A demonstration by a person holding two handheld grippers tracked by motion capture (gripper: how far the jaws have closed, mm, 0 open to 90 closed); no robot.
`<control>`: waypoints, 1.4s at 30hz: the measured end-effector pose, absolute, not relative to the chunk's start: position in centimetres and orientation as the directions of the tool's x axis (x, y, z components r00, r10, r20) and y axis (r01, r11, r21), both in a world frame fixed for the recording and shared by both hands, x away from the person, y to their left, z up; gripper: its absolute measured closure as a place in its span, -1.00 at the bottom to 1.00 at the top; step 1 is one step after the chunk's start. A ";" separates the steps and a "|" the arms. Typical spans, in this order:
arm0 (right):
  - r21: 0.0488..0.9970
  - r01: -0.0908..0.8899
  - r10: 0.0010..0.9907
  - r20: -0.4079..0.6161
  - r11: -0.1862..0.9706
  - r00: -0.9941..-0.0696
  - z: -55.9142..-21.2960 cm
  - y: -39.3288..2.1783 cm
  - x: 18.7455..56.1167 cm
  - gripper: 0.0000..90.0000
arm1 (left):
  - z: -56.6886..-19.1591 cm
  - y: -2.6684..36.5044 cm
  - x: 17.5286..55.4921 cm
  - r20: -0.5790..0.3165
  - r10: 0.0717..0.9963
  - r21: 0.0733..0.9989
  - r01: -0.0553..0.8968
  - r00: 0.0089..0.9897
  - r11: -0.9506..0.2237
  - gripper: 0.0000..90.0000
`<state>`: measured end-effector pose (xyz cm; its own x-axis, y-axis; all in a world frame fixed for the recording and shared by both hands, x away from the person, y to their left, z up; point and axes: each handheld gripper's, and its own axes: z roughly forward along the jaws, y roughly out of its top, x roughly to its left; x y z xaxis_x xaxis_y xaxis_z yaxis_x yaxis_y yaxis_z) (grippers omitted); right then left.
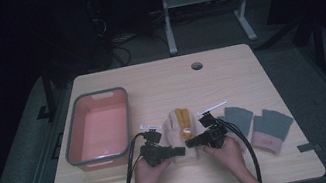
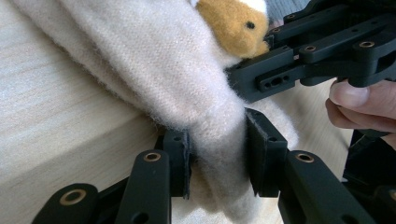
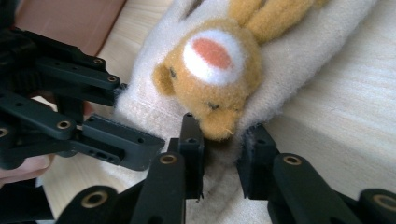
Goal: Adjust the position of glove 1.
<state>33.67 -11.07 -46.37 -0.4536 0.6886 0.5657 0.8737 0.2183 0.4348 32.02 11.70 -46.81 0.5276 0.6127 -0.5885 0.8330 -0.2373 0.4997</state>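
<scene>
Table (image 1: pixel 228 67): one cream glove (image 1: pixel 174 129) (two tools (image 1: pixel 185 147) gripping), two grey gloves (image 1: pixel 258 125)

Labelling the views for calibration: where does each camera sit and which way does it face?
High view: above the person's side, looking forward and down on the table; forearms, left gripper, right gripper.
Left gripper view: on that gripper, along its jaws pinching the cream sock.
Right gripper view: along its jaws at the sock's edge beside the orange bear face.
Shared: the sock in all three.

1 cream glove (image 1: pixel 178 134), 2 grey gloves (image 1: pixel 271 125), 1 pink tub (image 1: pixel 79 131)
</scene>
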 end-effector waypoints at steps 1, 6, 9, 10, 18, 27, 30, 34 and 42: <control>0.432 0.876 0.684 0.573 0.215 -0.450 -46.4 -11.1 33.7 0.68 | -46.8 11.7 32.1 -0.591 0.612 0.499 0.834 0.526 -0.236 0.45; 0.436 0.873 0.677 0.577 0.218 -0.457 -46.3 -11.3 33.8 0.73 | -46.8 11.8 32.1 -0.592 0.607 0.503 0.831 0.531 -0.236 0.48; 0.437 0.873 0.675 0.579 0.216 -0.457 -46.1 -11.3 33.8 0.75 | -46.7 11.8 32.1 -0.603 0.601 0.499 0.836 0.524 -0.229 0.49; 0.446 0.868 0.671 0.578 0.217 -0.465 -46.0 -11.4 33.8 0.76 | -46.7 11.9 32.1 -0.607 0.600 0.498 0.838 0.522 -0.225 0.49; 0.457 0.865 0.658 0.589 0.208 -0.470 -45.5 -11.6 33.7 0.77 | -46.0 12.1 32.2 -0.599 0.592 0.515 0.825 0.539 -0.231 0.50; 0.491 0.847 0.640 0.589 0.203 -0.494 -43.9 -11.7 33.6 0.78 | -44.6 12.6 32.2 -0.597 0.579 0.545 0.810 0.555 -0.215 0.50; 0.504 0.839 0.636 0.583 0.204 -0.505 -43.3 -11.6 33.7 0.78 | -44.0 12.8 32.1 -0.590 0.575 0.561 0.800 0.567 -0.212 0.50; 0.511 0.837 0.624 0.593 0.196 -0.509 -42.7 -11.6 33.7 0.78 | -43.2 13.1 32.1 -0.589 0.567 0.575 0.792 0.576 -0.208 0.50; 0.531 0.825 0.615 0.589 0.195 -0.524 -41.1 -11.2 33.9 0.78 | -41.8 13.7 32.1 -0.578 0.560 0.601 0.774 0.593 -0.200 0.50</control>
<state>33.85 -11.19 -41.07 -0.5243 0.6152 0.5888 0.8247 0.1946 0.5310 32.15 13.71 -41.85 0.5934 0.5597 -0.5784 0.7740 -0.1997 0.6008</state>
